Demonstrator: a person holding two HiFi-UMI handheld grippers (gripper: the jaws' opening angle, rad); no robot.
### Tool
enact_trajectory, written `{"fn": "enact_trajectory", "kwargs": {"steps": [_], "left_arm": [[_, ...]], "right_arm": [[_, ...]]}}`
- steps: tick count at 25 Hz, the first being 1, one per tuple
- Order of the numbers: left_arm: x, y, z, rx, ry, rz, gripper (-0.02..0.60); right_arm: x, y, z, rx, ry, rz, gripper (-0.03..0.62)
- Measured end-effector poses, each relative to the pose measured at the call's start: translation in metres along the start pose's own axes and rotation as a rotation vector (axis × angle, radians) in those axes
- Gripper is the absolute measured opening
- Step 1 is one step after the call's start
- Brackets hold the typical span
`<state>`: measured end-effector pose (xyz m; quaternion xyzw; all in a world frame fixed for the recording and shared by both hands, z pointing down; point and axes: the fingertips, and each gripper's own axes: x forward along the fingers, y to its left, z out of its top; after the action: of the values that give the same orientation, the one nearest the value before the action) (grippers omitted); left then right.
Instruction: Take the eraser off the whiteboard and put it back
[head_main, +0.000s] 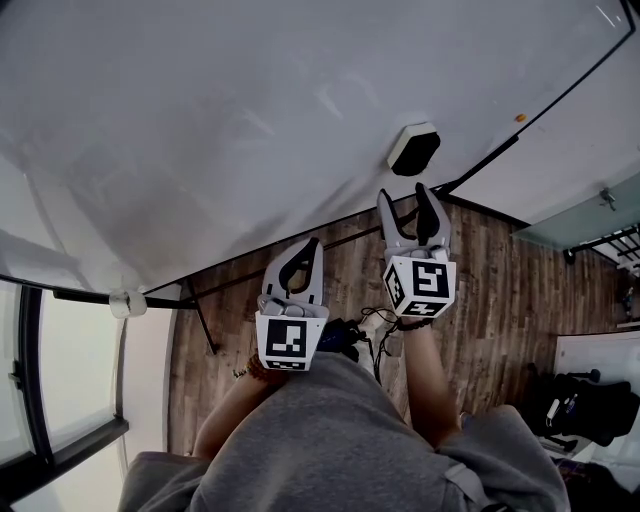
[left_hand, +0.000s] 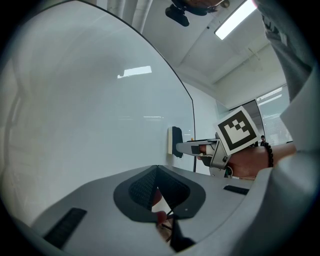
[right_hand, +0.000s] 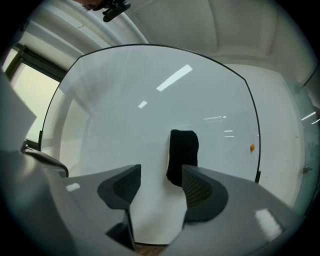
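Reach step: right gripper (right_hand: 161, 175), jaws spread, faces eraser (right_hand: 183, 155) by whiteboard's (right_hand: 125, 115) edge, not touching. Next, advance and clamp it; left gripper (left_hand: 156, 172) hangs clenched, empty.

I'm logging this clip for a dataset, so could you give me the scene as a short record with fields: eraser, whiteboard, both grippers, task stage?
eraser: black, stuck on the board, not held
whiteboard: no writing visible
right gripper: open, fingers lined up on the eraser, apparently just short of it
left gripper: shut, empty, held back beside the right one
task stage: eraser not yet taken off
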<state>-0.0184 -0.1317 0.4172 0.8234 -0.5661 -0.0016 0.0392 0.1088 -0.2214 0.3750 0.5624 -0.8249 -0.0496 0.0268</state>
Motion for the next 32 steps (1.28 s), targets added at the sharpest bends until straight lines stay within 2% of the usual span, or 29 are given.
{"fn": "enact_trajectory", "kwargs": {"steps": [14,21,32], "left_arm": [[0.003,0.006,0.001,0.028,0.006,0.005,0.007],[0.001,0.004,-0.001,0.042,0.002,0.007,0.007],[-0.006,0.003,0.002,0.046,-0.025,0.01,0.006]], "right_arm": [[-0.007,0.017,0.002,0.049,-0.022,-0.001,0.253],[-0.02,0.034,-0.004,0.051,-0.013,0.03,0.253],[-0.031,0.055,0.012,0.05,-0.054,0.06,0.23]]}}
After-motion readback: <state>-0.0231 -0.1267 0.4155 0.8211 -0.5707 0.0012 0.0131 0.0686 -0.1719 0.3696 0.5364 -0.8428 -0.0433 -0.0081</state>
